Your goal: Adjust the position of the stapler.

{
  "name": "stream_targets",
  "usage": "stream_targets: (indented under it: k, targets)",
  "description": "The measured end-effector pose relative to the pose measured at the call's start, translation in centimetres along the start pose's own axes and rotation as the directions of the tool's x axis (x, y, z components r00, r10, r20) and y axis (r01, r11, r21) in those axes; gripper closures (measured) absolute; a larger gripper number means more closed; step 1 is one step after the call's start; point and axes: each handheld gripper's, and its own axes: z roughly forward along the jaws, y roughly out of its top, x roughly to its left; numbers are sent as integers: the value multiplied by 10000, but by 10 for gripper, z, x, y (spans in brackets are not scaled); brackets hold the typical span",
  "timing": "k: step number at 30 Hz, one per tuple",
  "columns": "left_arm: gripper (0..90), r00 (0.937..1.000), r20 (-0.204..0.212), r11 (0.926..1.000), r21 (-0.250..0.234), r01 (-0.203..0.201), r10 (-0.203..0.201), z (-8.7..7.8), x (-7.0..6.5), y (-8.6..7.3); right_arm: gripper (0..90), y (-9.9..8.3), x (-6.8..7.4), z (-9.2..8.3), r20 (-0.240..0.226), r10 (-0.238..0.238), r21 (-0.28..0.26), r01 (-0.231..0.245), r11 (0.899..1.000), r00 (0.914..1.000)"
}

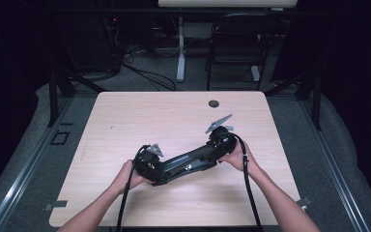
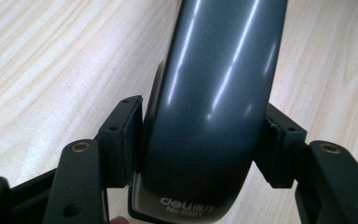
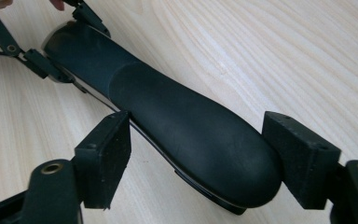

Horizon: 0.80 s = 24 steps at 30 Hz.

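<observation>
A: You're reaching in with both forearms from the near edge. Your left gripper (image 1: 150, 162) is angling toward the middle, and its fingers (image 2: 121, 135) are pressing on both sides of the glossy end of the long dark stapler (image 1: 186, 162).

B: And your right gripper (image 1: 221, 139) is pointing back along the stapler's matte handle end; one finger (image 3: 105, 156) is lying against its side, the other is standing just beside the rounded tip, so I'm not seeing a firm squeeze there.

A: The stapler is lying near the front middle of the pale wooden tabletop (image 1: 140, 116), spanning between your two hands.

B: Beyond the tabletop, a chair (image 1: 236, 43) and loose cables (image 1: 145, 72) are sitting on the grey floor, with darkness at both sides.
</observation>
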Motion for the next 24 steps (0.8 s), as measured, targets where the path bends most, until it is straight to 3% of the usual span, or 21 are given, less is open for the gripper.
stream_targets:
  k: [6,9,17,24]
  targets:
    - [393,9998,32,9998,-26,-198,198,-1,5,0,298,-3,5,-2,51,54,70,-55,10000,10000]
    - [389,9989,163,9990,-36,-446,447,-1,10,0,322,-3,8,-4,152,-187,279,183,9994,9997]
    - [376,9950,507,9962,-99,-860,864,-1,20,1,380,-11,15,-7,292,-149,221,142,9997,9995]
    - [364,9861,985,9910,-78,-1336,1337,1,28,4,416,-17,21,-11,270,-24,178,19,9998,9996]
